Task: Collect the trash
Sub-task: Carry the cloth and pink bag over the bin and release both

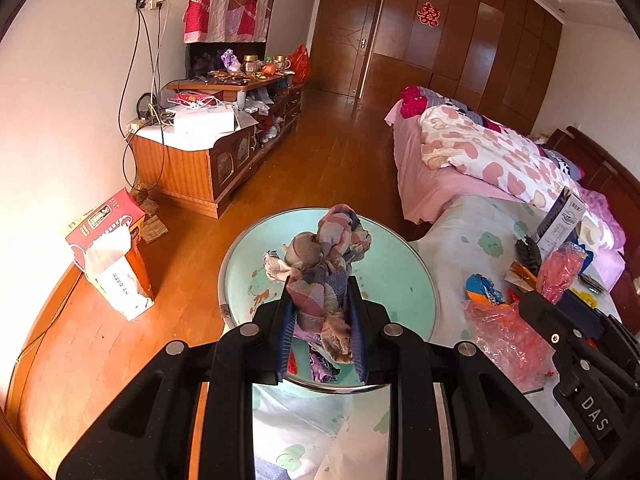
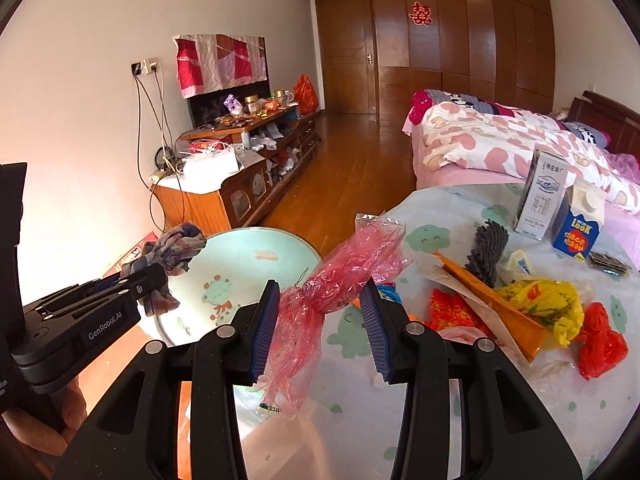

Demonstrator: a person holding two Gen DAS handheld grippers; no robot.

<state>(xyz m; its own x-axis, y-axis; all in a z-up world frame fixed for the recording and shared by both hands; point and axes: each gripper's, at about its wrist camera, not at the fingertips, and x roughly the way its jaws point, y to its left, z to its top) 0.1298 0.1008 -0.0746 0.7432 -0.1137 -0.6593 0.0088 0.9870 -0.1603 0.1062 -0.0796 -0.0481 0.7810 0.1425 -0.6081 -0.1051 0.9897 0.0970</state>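
Left wrist view: the left gripper [image 1: 322, 320] is pinching a crumpled plaid cloth [image 1: 328, 264] over the pale green basin [image 1: 404, 280], where a few scraps are already lying. In the right wrist view, the right gripper [image 2: 320, 320] is carrying a twisted red cellophane wrapper [image 2: 340, 280] between half-spread jaws, beside the basin's rim. Farther off, much is still waiting on the covered table [image 2: 440, 360]: a yellow bag [image 2: 548, 304], a red bag [image 2: 600, 344], an orange wrapper [image 2: 496, 304] and two cartons [image 2: 560, 208]. I judge the collecting to be partway through.
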